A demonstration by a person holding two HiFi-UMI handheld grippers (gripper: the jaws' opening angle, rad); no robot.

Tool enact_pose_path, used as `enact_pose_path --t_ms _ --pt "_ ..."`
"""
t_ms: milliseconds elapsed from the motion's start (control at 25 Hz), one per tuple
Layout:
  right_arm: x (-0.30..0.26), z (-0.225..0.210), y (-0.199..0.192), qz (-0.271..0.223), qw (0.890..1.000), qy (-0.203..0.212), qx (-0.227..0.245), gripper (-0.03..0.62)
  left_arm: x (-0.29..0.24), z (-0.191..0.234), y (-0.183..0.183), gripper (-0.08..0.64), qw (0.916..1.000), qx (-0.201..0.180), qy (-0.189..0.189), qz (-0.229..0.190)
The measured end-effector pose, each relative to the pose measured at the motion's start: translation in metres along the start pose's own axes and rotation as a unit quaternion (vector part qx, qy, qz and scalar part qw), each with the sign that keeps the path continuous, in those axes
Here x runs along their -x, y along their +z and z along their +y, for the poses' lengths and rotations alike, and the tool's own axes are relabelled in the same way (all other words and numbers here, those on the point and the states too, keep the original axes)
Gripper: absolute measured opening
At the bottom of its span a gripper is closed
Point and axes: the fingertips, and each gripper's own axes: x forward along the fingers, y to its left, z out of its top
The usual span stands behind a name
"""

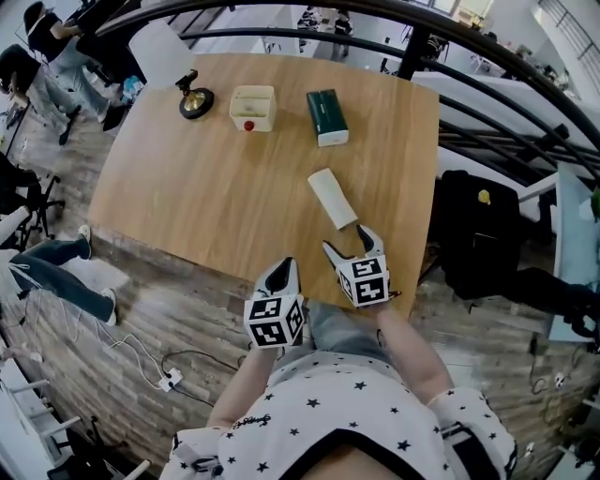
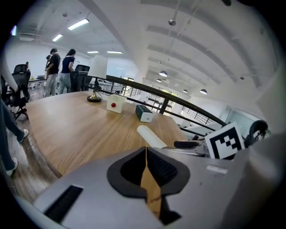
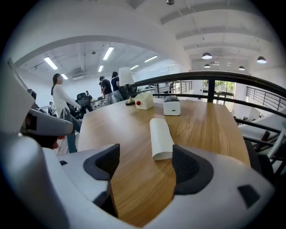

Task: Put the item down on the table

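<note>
A white flat oblong item (image 1: 333,198) lies on the wooden table (image 1: 206,187), apart from both grippers; it also shows in the right gripper view (image 3: 160,137) and the left gripper view (image 2: 151,136). My right gripper (image 1: 351,246) sits just short of its near end, jaws wide open with nothing between them (image 3: 145,165). My left gripper (image 1: 284,272) hovers at the table's near edge, its jaws closed together and empty (image 2: 146,172).
At the far side of the table stand a dark green box (image 1: 326,116), a cream box with a red button (image 1: 252,107) and a brass bell (image 1: 195,99). People sit and stand at the left (image 1: 47,56). A black railing (image 1: 412,23) runs behind the table.
</note>
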Motion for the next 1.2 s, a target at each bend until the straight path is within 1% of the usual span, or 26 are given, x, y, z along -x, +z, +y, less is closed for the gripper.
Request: enact_pose_path --t_ms 120,160,240,280,440,680,880,1200 --pt "0.028 0.016 -0.006 -0.021 1.000 0.011 -0.009 0.357 0.018 -0.009 -0.015 0.020 1.0000 -0.003 -0.005 -0.004" --pt "0.037 0.021 -0.008 -0.025 0.999 0.015 -0.012 0.342 0.024 -0.012 -0.020 0.020 1.0000 -0.004 -0.005 -0.006" --pt "0.054 0.030 -0.013 -0.034 0.999 0.017 -0.014 0.257 0.036 -0.015 -0.028 0.020 0.9999 -0.006 -0.006 -0.010" --pt "0.062 0.034 -0.015 -0.040 0.999 0.016 -0.015 0.228 0.042 -0.017 -0.032 0.020 0.9999 -0.008 -0.006 -0.013" --pt "0.095 0.049 -0.022 -0.070 0.997 0.007 -0.016 0.135 0.065 -0.022 -0.047 0.020 0.9994 -0.013 -0.008 -0.030" --pt "0.153 0.077 -0.031 -0.108 0.994 -0.004 -0.006 0.023 0.109 -0.027 -0.072 0.020 0.9987 -0.008 0.000 -0.051" --pt "0.194 0.098 -0.042 -0.131 0.991 -0.003 0.006 -0.002 0.136 -0.033 -0.091 0.020 0.9981 0.000 0.004 -0.061" --pt "0.246 0.128 -0.062 -0.159 0.987 0.015 0.020 -0.005 0.180 -0.043 -0.114 0.020 0.9965 -0.004 0.006 -0.083"
